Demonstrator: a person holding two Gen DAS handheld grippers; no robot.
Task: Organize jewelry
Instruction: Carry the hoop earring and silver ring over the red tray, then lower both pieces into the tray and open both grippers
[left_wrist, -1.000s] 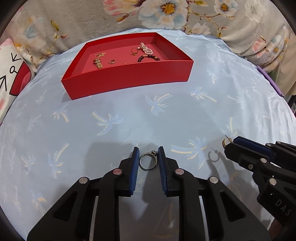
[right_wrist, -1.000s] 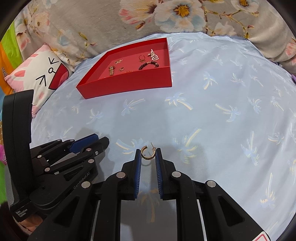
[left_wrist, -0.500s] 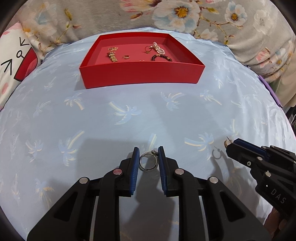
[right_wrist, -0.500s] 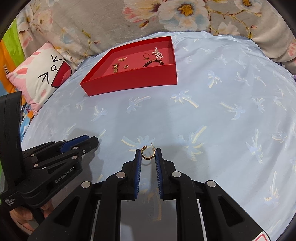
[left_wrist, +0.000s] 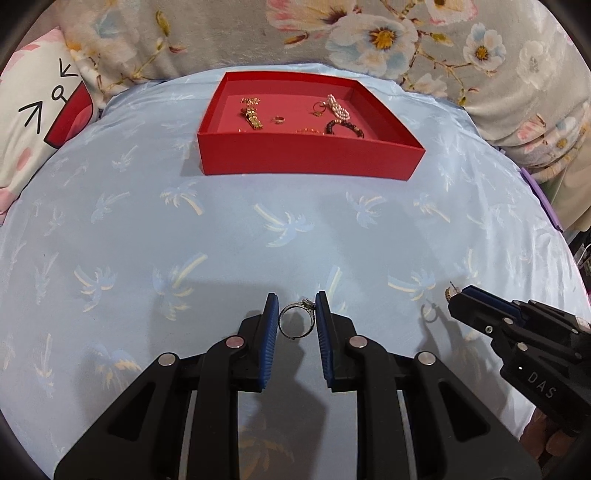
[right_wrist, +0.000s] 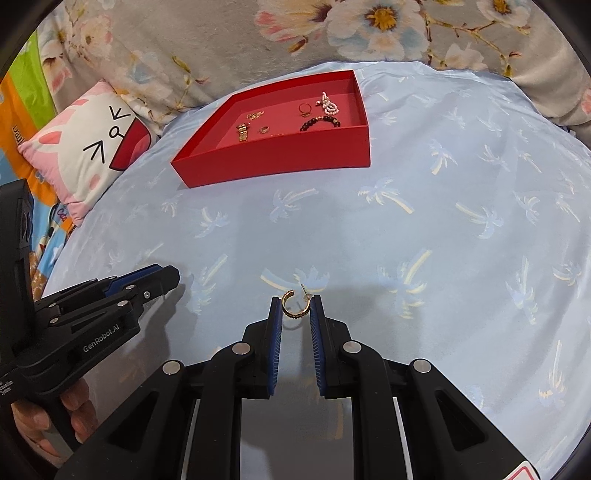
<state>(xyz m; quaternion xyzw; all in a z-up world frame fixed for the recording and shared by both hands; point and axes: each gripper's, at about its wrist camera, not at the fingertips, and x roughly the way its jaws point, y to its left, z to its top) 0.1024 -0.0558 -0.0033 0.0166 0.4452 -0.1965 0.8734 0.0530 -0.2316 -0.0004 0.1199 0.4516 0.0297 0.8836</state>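
Note:
My left gripper (left_wrist: 296, 314) is shut on a silver ring (left_wrist: 296, 322) with a small stone, held above the blue cloth. My right gripper (right_wrist: 296, 309) is shut on a gold hoop earring (right_wrist: 294, 304); it also shows at the right of the left wrist view (left_wrist: 455, 295). The left gripper shows at the left of the right wrist view (right_wrist: 162, 278). A red tray (left_wrist: 306, 157) sits ahead at the far side, also in the right wrist view (right_wrist: 280, 164). It holds a pearl piece (left_wrist: 337, 107), a dark bead bracelet (left_wrist: 343, 127), a gold bracelet (left_wrist: 253, 119) and small rings.
A light blue cloth with palm prints (left_wrist: 258, 229) covers the surface. A floral fabric (left_wrist: 369, 33) rises behind the tray. A pink and white cartoon cushion (right_wrist: 88, 155) lies at the far left. A purple edge (left_wrist: 543, 199) shows at the right.
Both grippers have moved forward toward the red tray, which now looks larger and more centred in the left wrist view. Each still holds its piece.

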